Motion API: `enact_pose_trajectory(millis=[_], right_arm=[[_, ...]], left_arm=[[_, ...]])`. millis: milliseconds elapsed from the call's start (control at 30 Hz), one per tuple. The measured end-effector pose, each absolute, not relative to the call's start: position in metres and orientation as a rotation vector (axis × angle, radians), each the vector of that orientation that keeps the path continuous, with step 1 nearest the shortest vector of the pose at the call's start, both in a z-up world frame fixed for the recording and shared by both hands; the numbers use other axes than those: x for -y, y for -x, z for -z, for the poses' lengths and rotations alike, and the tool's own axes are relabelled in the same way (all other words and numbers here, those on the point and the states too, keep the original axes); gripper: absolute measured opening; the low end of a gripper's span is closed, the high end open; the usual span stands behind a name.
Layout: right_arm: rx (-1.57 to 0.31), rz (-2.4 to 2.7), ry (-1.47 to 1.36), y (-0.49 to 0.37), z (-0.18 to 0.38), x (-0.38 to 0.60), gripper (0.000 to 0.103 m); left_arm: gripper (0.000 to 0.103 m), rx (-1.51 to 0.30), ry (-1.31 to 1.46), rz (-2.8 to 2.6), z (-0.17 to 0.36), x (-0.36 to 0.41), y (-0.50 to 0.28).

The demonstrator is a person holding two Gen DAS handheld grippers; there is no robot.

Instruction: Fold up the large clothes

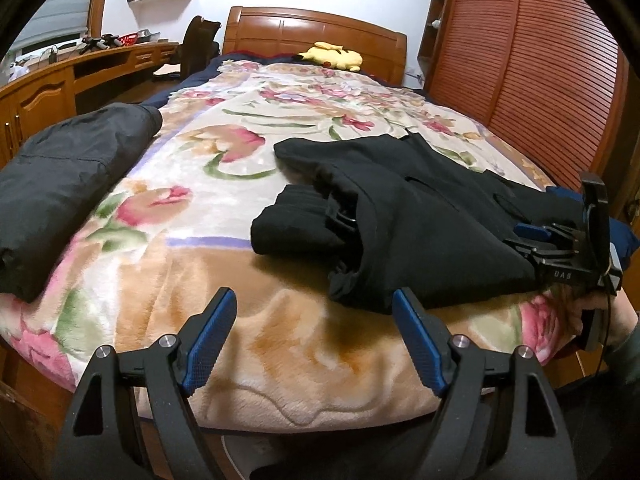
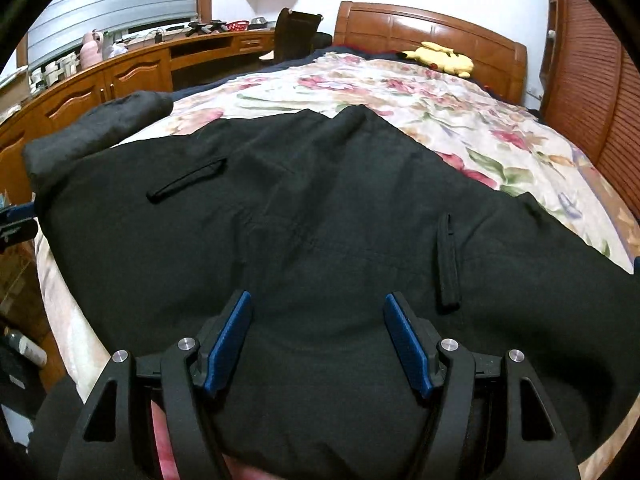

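Note:
A large black garment with slit pockets lies partly folded on the floral blanket near the foot of the bed. In the right wrist view the garment fills the middle, spread flat. My left gripper is open and empty, hovering over the blanket's front edge, left of the garment. My right gripper is open just above the garment's near edge; it also shows in the left wrist view at the garment's right side.
A folded dark grey padded coat lies on the bed's left edge. A yellow plush toy sits by the wooden headboard. A wooden desk runs along the left, a slatted wardrobe on the right.

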State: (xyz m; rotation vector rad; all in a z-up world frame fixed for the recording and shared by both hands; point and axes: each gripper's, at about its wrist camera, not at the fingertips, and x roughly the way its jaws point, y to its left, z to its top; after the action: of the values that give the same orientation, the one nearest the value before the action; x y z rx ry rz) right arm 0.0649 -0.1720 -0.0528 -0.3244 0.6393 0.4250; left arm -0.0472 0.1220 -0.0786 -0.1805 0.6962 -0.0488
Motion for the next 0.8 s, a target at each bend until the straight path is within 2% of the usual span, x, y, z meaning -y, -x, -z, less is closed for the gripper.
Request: enact_pose_trajectory(millis=[633, 700, 733, 800], right_arm=[[-0.617, -0.423, 0.352, -0.047, 0.056, 0.17, 0.071], [-0.618, -0.423, 0.35, -0.047, 0.056, 0.17, 0.071], [-0.618, -0.424, 0.349, -0.047, 0.056, 0.17, 0.071], [-0.619, -0.425, 0.347, -0.047, 0.056, 0.171, 0.071]], left_arm=[[0.081, -0.744, 0.221, 0.12, 0.08, -0.107, 0.006], [0.074, -0.756, 0.267, 0.152, 0.081, -0.11, 0.001], [0.063, -0.77, 0.311, 0.184, 0.081, -0.112, -0.003], [0.057, -0.788, 0.352, 0.202, 0.081, -0.114, -0.007]])
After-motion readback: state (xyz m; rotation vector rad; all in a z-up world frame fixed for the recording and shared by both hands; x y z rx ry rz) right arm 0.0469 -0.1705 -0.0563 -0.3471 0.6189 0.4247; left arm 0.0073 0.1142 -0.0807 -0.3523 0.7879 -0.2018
